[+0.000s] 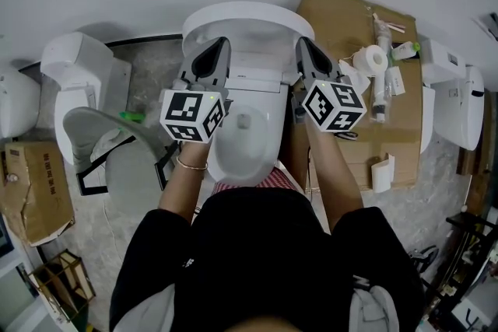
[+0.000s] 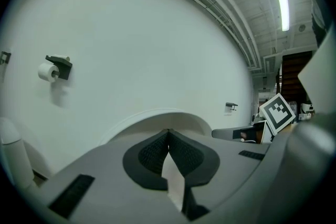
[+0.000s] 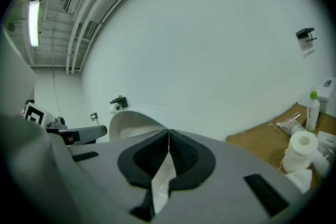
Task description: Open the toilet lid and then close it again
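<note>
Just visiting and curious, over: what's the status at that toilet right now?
Left tongs shut, empty; right tongs shut, empty. Toilet lid up, both tongs pointing at it. Nothing in between; cardboard lies off to the right.

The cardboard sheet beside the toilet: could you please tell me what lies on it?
A toilet paper roll, a green-capped bottle and a tube lie on the cardboard sheet; the right gripper hides whatever sits along its left edge.

white toilet lid stands open, tipped back upright.
</note>
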`<state>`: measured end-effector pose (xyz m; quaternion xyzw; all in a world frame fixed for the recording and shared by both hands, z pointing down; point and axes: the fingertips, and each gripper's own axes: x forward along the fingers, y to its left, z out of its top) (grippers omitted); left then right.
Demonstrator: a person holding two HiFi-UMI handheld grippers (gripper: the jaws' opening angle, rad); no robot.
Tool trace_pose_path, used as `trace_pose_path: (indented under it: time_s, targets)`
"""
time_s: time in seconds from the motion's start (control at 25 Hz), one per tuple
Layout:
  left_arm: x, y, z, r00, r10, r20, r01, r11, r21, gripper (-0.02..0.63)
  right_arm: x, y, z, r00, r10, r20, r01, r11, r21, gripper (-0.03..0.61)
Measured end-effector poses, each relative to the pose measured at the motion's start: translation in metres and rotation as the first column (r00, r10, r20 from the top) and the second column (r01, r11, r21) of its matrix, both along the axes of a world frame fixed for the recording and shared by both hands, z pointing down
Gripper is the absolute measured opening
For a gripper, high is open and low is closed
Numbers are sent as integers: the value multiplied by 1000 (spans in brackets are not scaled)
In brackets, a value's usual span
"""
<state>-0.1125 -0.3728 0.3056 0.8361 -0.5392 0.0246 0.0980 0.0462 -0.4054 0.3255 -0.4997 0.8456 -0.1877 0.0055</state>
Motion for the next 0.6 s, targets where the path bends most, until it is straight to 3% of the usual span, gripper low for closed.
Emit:
trace_pose_path:
  time_s: [0.6]
  targets:
    - [-9,-7,6,1000,-13,18,13,1000,-7,5,1,-28,6,1000,15,2,-15,1000,-14,21]
